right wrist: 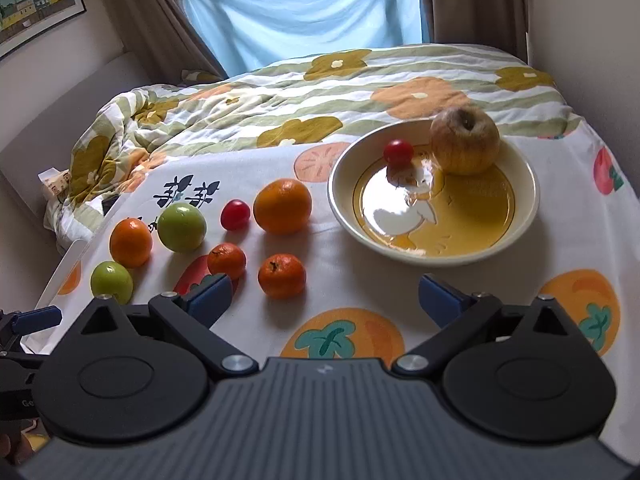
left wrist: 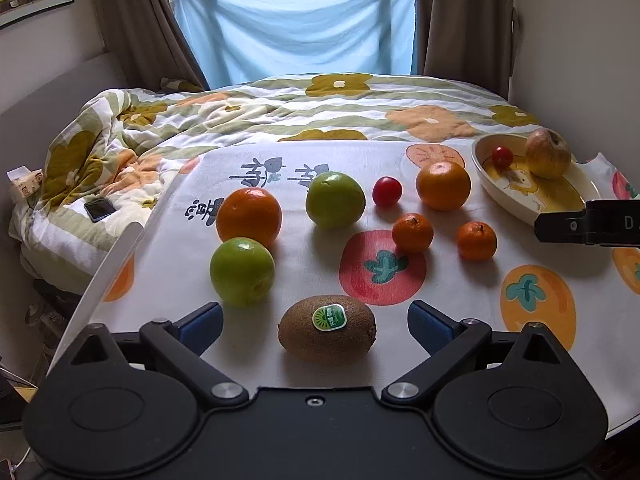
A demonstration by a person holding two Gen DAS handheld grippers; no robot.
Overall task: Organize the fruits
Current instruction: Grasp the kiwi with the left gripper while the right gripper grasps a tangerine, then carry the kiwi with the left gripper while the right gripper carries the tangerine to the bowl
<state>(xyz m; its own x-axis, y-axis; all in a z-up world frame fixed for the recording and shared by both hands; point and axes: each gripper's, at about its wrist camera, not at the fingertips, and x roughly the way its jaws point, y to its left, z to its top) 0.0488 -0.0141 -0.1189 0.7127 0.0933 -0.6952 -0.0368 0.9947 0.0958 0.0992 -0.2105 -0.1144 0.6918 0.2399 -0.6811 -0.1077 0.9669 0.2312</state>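
2 grippers in frame, both with jaws spread wide and nothing between the pads.

Left gripper [left wrist: 316, 320]: low over the near edge of the table [left wrist: 248, 364]. Kiwi [left wrist: 327, 329] lies on the cloth between its 2 blue pads, touching neither; green sticker faces up.

Right gripper [right wrist: 324, 300]: hovers over bare cloth, near side of the bowl [right wrist: 432, 256]. Nothing in its gap. Nearest fruit is a mandarin [right wrist: 281, 276], just beyond its left pad.

Bowl at the far right of the table holds 2 items: an apple [right wrist: 465, 140], yellowish and wrinkled, against the far rim, and a cherry tomato [right wrist: 398, 152] to its left, apart from it.

Loose on the cloth, left of the bowl, seen from the left wrist:
- 2 green apples: near one [left wrist: 242, 272] touching or just in front of an orange [left wrist: 249, 216]; far one [left wrist: 335, 199] mid-table.
- 2 oranges: the one above, plus a second orange [left wrist: 443, 185] just left of the bowl.
- 2 mandarins: one [left wrist: 412, 233] and the other [left wrist: 477, 241], side by side, apart.
- 1 cherry tomato [left wrist: 387, 191] between the far green apple and the second orange.

Cloth is printed with persimmons. Behind the table: bed with a flowered quilt [left wrist: 280, 108] and a phone [left wrist: 99, 209] on it.
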